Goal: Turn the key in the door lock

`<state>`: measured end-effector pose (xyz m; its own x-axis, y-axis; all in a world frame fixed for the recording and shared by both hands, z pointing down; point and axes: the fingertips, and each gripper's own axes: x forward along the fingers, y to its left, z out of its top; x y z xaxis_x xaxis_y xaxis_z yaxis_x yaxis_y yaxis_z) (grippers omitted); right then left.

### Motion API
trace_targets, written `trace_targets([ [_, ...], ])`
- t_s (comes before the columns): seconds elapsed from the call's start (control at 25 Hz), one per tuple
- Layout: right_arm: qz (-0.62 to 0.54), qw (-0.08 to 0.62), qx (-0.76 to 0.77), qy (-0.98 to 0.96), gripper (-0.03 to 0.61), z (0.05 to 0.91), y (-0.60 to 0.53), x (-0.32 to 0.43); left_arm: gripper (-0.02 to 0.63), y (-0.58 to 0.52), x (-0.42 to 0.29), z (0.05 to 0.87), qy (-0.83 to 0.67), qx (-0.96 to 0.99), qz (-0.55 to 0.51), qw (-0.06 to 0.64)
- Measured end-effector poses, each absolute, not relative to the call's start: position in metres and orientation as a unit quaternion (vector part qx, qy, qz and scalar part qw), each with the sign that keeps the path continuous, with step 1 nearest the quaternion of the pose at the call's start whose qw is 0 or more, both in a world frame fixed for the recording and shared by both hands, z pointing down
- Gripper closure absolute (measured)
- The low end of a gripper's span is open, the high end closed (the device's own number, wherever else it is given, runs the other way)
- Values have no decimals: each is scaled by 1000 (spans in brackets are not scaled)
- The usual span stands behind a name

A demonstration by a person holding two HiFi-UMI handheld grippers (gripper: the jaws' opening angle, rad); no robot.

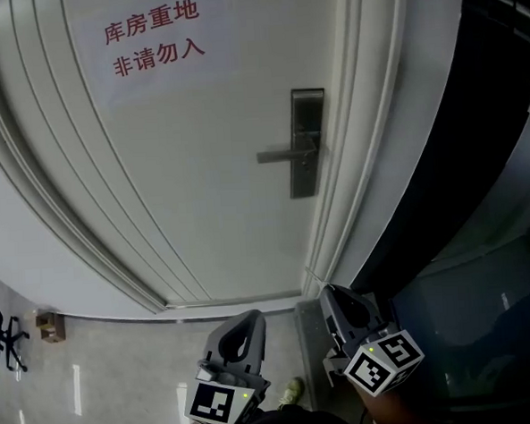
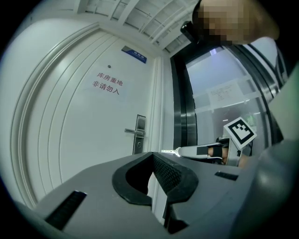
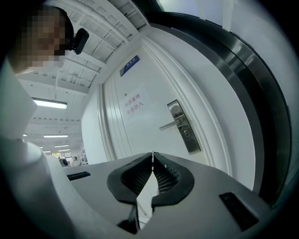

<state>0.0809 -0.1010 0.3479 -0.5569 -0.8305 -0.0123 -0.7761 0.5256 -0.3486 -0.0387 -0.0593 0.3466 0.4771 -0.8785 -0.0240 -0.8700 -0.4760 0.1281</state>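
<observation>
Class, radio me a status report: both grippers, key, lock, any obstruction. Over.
Left gripper shut, empty. Right gripper shut on thin silver metal key. Brushed-steel lock plate on white door apart from key, untouched. Path unobstructed.

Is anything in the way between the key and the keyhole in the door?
No, nothing I can see. The right tongs pinch the key, and only open air lies between it and the keyhole below the handle. The left tongs sit off to the side, shut and empty.
</observation>
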Motion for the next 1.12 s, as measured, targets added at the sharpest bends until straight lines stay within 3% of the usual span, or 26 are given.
trace_targets([
  [0.72, -102, 56, -481, 869, 558, 348, -207, 114, 609, -150, 3, 350, -502, 863, -37, 54],
  [1.12, 145, -82, -520, 838, 558, 334, -294, 99, 609, -208, -5, 353, -496, 866, -33, 51],
])
